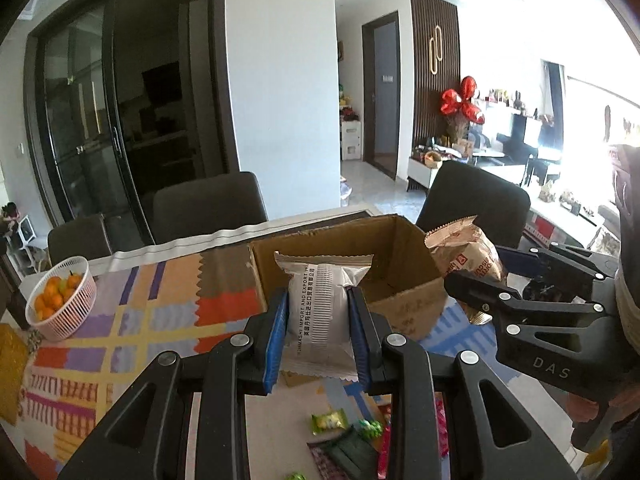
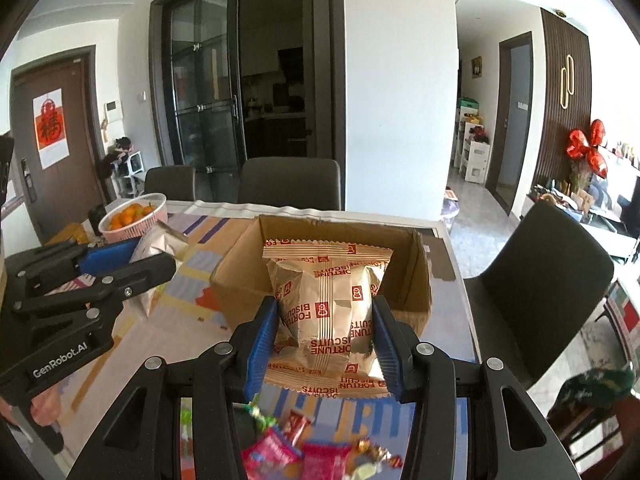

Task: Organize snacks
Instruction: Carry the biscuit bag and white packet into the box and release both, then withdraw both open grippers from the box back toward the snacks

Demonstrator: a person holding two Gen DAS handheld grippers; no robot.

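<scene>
My left gripper (image 1: 320,300) is shut on a white snack packet (image 1: 322,304) with black print and holds it above the table, just short of an open cardboard box (image 1: 404,300). My right gripper (image 2: 326,312) is shut on a gold Fortune Biscuits packet (image 2: 328,312) with red print, held in front of the same box (image 2: 240,280). Each gripper shows in the other's view: the right one (image 1: 476,280) with its gold packet (image 1: 464,252) at the box's right side, the left one (image 2: 132,258) with its packet (image 2: 160,244) at the box's left.
A pink basket of oranges (image 1: 60,300) stands at the table's left, also in the right wrist view (image 2: 132,218). Loose candies and wrappers (image 1: 344,436) (image 2: 304,444) lie on the patterned tablecloth (image 1: 132,332) below the grippers. Dark chairs (image 1: 208,208) (image 2: 548,276) surround the table.
</scene>
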